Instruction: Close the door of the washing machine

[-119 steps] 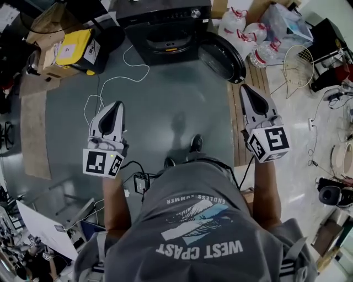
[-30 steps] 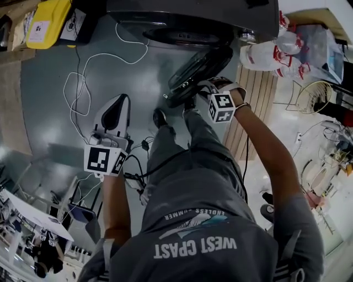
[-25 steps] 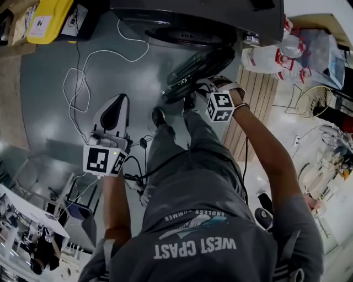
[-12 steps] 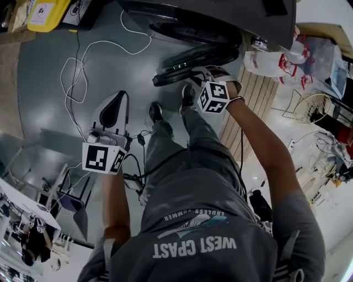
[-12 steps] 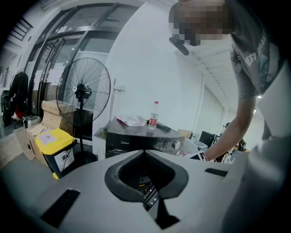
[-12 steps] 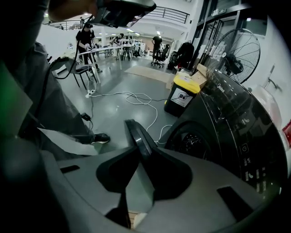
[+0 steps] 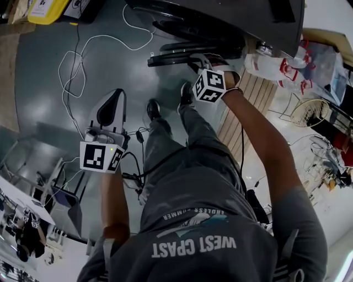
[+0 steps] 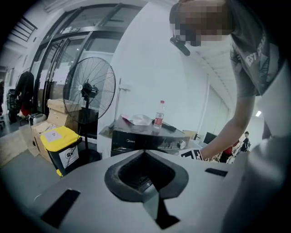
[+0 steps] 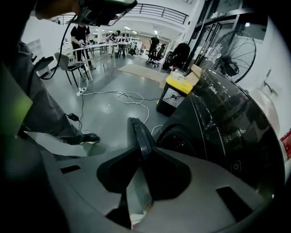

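Observation:
The dark washing machine [image 7: 220,16] fills the top of the head view. Its round door [image 7: 182,52] shows nearly edge-on, a narrow gap off the front. My right gripper [image 7: 201,59] is at the door's rim. In the right gripper view that rim [image 9: 138,129] runs between the jaws, which are closing, with a pale gap to its left; the drum opening [image 9: 182,141] lies just beyond. My left gripper [image 7: 113,96] hangs shut and empty over the grey floor, pointing at the machine [image 8: 145,139].
A white cable [image 7: 71,60] loops on the floor left of the door. A yellow-lidded bin [image 8: 61,145] and a standing fan [image 8: 88,95] are beside the machine. Water bottles [image 7: 276,63] and a wooden pallet [image 7: 242,110] lie to its right. The person's shoes [image 7: 153,109] stand under the door.
The person has stepped up to the machine. The door has swung from wide open to nearly against the front, my right gripper moving left with its rim. The left gripper stayed put.

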